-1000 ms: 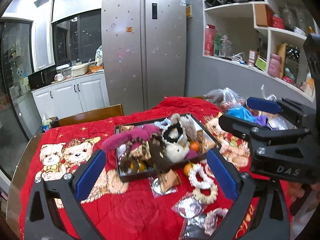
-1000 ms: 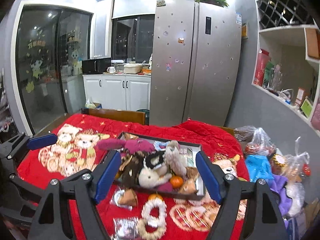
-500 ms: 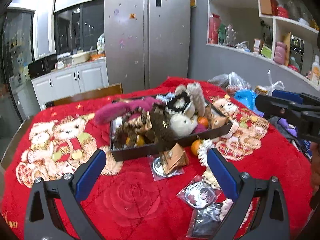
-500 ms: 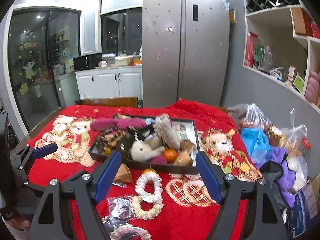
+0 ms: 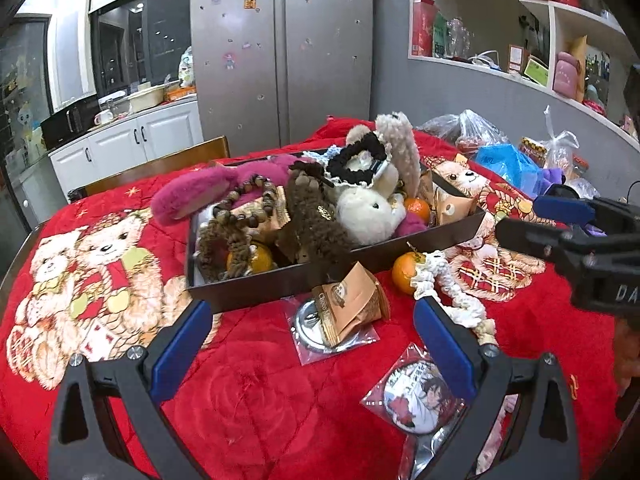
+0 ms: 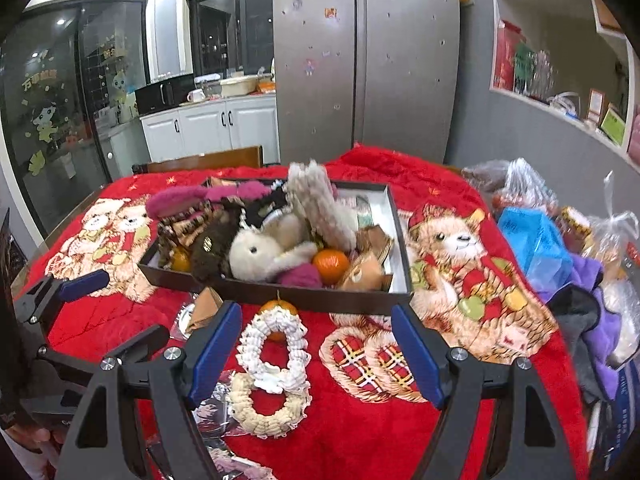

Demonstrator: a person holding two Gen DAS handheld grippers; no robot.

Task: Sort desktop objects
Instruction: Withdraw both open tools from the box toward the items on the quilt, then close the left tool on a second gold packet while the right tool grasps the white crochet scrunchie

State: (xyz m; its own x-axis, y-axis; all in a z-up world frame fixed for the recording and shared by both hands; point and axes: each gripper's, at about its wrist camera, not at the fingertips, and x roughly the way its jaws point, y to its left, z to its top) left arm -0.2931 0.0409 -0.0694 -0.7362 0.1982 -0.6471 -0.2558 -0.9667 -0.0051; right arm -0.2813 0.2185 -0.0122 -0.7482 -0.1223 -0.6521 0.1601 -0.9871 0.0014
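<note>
A dark shallow box (image 5: 340, 270) (image 6: 320, 300) on the red bear blanket is piled with plush toys, scrunchies, a bead bracelet, oranges and snack packets. In front of it lie a brown snack packet (image 5: 348, 308) on a bagged metal disc, a loose orange (image 5: 404, 266) (image 6: 278, 306), a white scrunchie (image 6: 274, 344) over a cream one (image 6: 268, 408), and a bagged picture badge (image 5: 416, 398). My left gripper (image 5: 312, 344) hangs open above the blanket, the packet between its fingers' lines. My right gripper (image 6: 316, 344) is open over the scrunchies, holding nothing.
Plastic bags (image 6: 532, 240) and purple and grey cloth (image 6: 592, 312) crowd the table's right side. A wooden chair back (image 5: 160, 162) stands behind the table, with a fridge (image 6: 368, 60) and wall shelves (image 5: 500, 20) beyond. Bare blanket (image 5: 248, 400) lies at front left.
Both grippers have come down and closer to the table, so the box and loose items loom larger. Their jaws stay equally wide. Nothing on the table has moved.
</note>
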